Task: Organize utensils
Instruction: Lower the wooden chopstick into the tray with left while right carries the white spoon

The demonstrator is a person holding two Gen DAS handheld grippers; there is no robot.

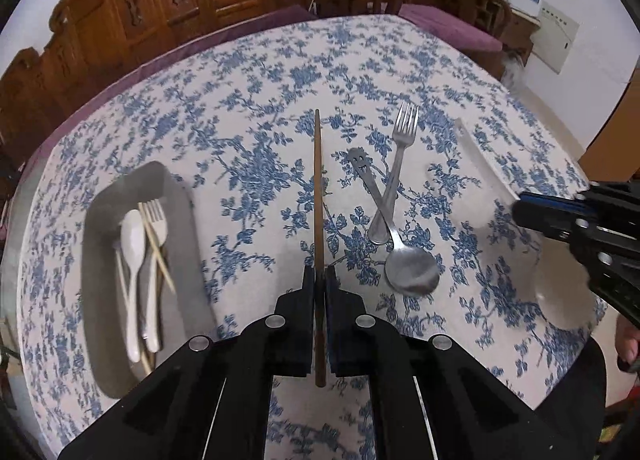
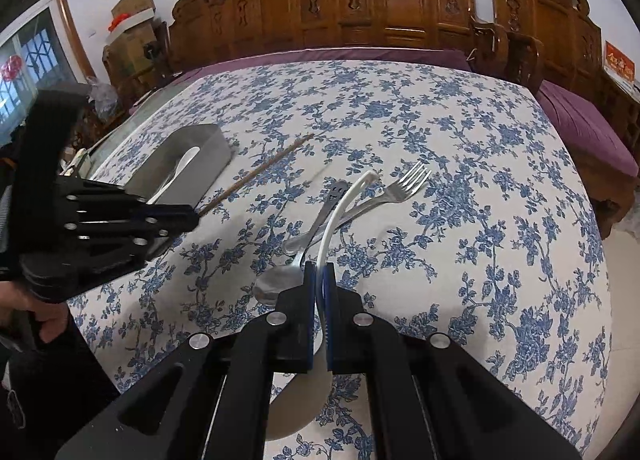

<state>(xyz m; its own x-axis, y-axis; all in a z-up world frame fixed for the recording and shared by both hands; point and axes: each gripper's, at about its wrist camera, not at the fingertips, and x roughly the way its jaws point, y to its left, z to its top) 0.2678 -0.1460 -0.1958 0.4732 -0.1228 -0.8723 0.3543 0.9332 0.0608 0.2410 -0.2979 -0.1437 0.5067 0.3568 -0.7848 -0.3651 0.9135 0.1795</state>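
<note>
chopstick [image 1: 318,196]: brown, thin; pinched near one end between left gripper [image 1: 319,280] jaws, long free end sticking far forward, clear of cloth.
left gripper: clenched on chopstick; grip point far from middle, so likely to pivot or slide out on a quick swing.
gray tray [image 1: 178,196]: left of chopstick, well apart; already holding white spoon [image 1: 134,244], white fork [image 1: 156,260], pale chopstick [image 1: 156,248]; walls could catch the long tip on entry, flipping stick out.
white ladle-type spoon [image 2: 340,212]: handle clamped in right gripper [image 2: 319,280], bowl end below jaws, hard to see fully.
right gripper: shut on white handle; hanging over metal spoon [image 2: 276,284] and metal fork [image 2: 400,188].
metal pair: crossed, touching; could be knocked by low pass.
grippers: near each other; collision risk if both head for tray.
</note>
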